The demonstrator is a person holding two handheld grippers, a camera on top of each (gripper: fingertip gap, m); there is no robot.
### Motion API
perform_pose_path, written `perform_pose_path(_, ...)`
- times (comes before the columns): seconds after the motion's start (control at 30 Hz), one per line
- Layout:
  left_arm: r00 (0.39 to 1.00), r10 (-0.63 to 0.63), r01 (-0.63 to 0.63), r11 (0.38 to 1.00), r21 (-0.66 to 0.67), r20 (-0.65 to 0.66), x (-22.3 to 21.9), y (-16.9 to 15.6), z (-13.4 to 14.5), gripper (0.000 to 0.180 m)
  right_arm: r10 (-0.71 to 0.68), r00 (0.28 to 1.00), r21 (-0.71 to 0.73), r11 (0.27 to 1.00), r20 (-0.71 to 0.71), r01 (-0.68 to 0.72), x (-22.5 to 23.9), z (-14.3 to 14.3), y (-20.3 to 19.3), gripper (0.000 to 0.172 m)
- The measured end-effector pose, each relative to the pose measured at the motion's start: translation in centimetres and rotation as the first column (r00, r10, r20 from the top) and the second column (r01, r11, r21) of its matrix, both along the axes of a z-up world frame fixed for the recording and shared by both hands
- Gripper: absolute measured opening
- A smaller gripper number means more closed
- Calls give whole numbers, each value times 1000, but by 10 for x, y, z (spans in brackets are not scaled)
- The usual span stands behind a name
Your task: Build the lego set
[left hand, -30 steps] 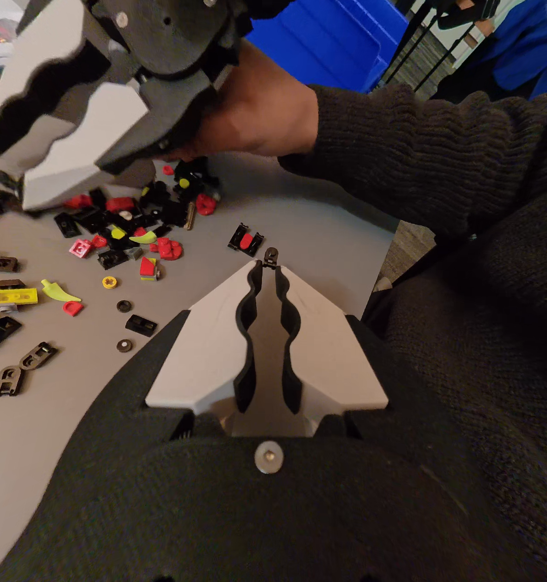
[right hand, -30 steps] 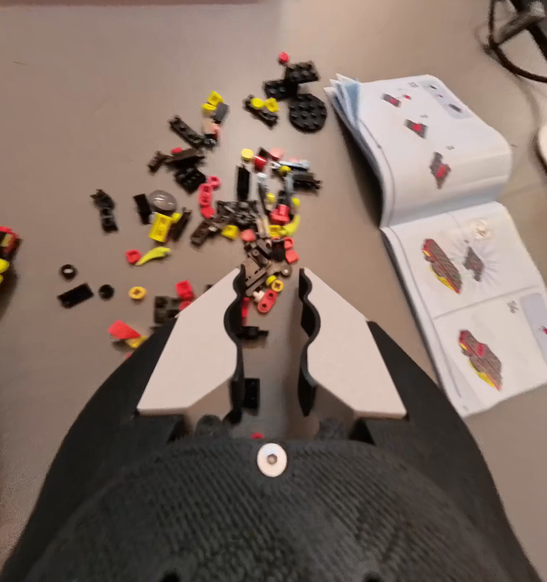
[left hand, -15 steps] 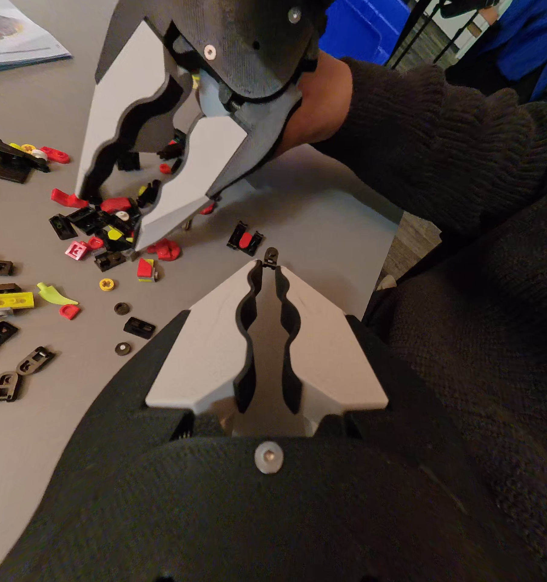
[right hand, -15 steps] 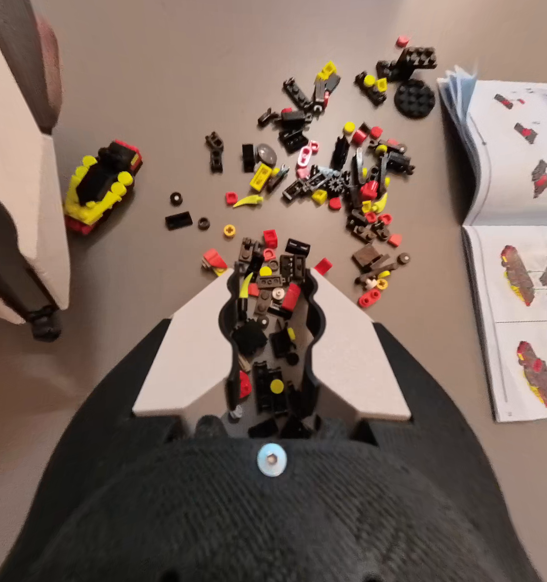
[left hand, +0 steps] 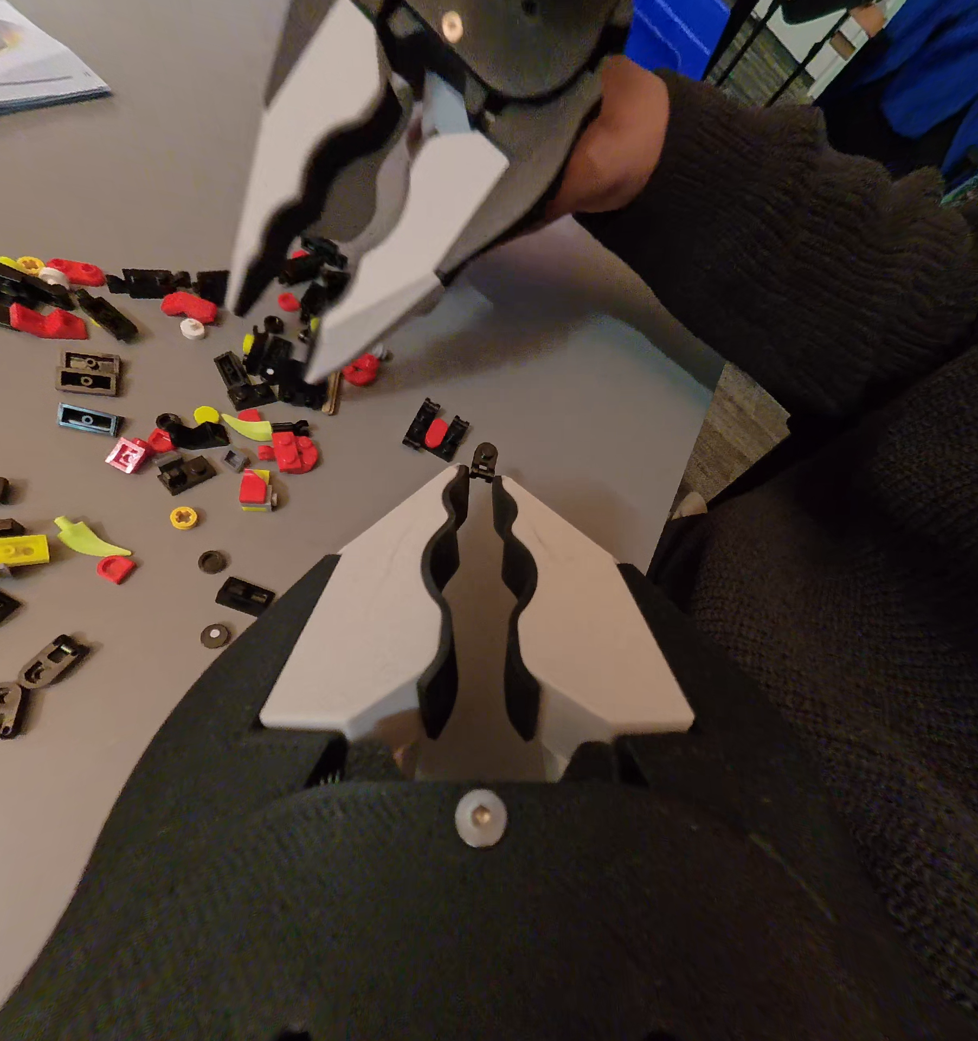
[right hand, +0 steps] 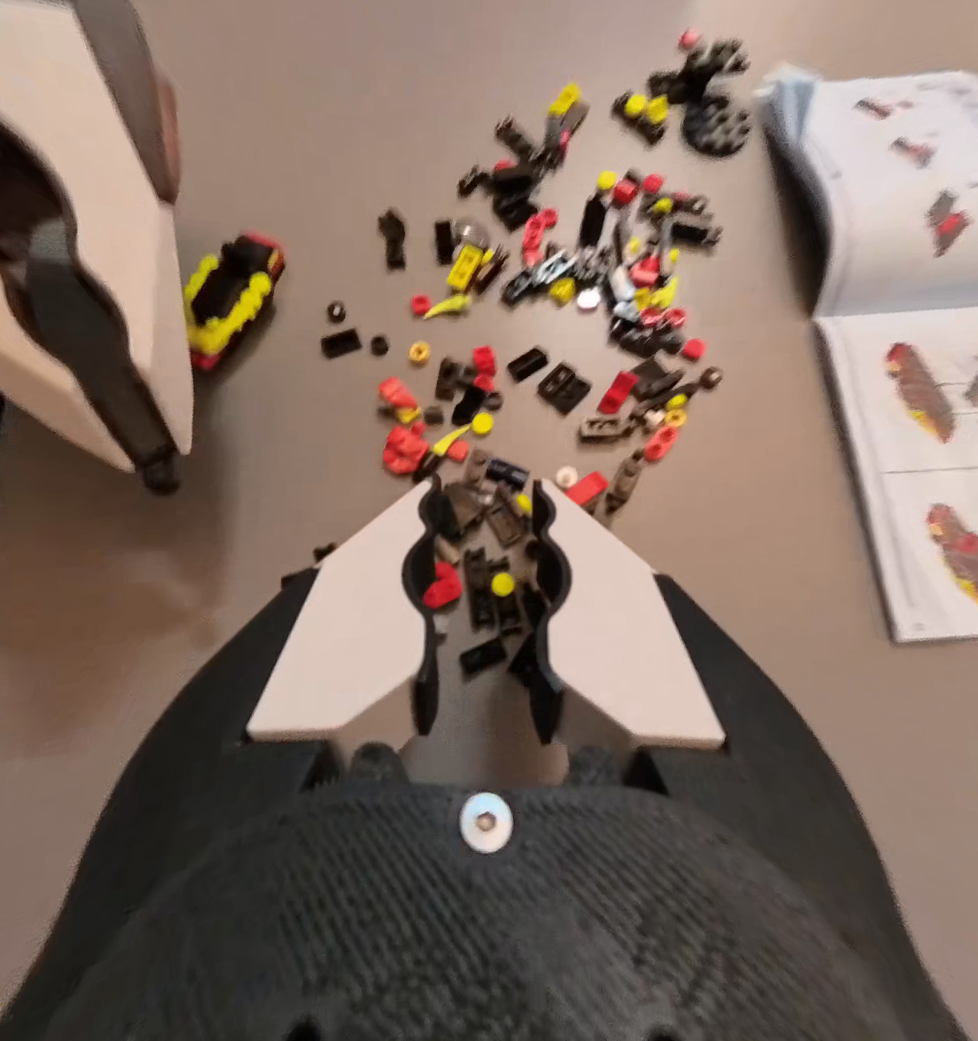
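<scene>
My left gripper (left hand: 480,479) is shut on a small black clip piece (left hand: 484,462) that sticks out past its tips, just above the grey table (left hand: 560,394). It also shows in the right wrist view (right hand: 157,450), with the black piece (right hand: 160,476) at its tips. My right gripper (right hand: 484,490) is open and hangs low over a pile of loose black, red and yellow bricks (right hand: 492,569), which lie between its fingers without being gripped. In the left wrist view the right gripper (left hand: 278,343) has its tips down in the pile (left hand: 284,360).
A partly built black, yellow and red car (right hand: 233,293) stands to the left of the pile. An open instruction booklet (right hand: 898,281) lies on the right. Loose bricks (left hand: 109,507) are spread over the table. The table edge (left hand: 695,428) and a blue bin (left hand: 672,28) are on the right.
My right gripper came down over the near part of the brick pile; its jaws widened, then narrowed a little. My left gripper has stayed still, shut on the black piece.
</scene>
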State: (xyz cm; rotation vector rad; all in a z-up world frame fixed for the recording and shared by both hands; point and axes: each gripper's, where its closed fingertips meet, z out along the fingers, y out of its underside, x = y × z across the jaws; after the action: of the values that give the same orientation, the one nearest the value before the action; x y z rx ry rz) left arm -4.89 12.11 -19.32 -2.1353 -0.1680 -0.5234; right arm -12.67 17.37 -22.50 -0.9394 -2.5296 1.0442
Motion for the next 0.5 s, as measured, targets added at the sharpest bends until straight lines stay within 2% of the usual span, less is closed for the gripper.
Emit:
perform_pose_path(0.1,1000,-3,3,1000,2,6,1,1,0,6,9,1000,24,1000,13,-10,7,-12,3,31)
perform_pose_path(0.2,1000,-11,11,1000,-2,4,2,1,-1,6,-59,998,26,998,-16,60,-7,-11,14,30)
perform_pose_path(0.33,1000,-14,14,1000,-6,2,3,2,-1,6,-163,983,61,984,-90,169,-24,-9,36,27)
perform_pose_path(0.5,1000,-15,15,1000,-13,-1,3,3,-3,6,-181,977,7,983,-113,183,-24,5,40,29)
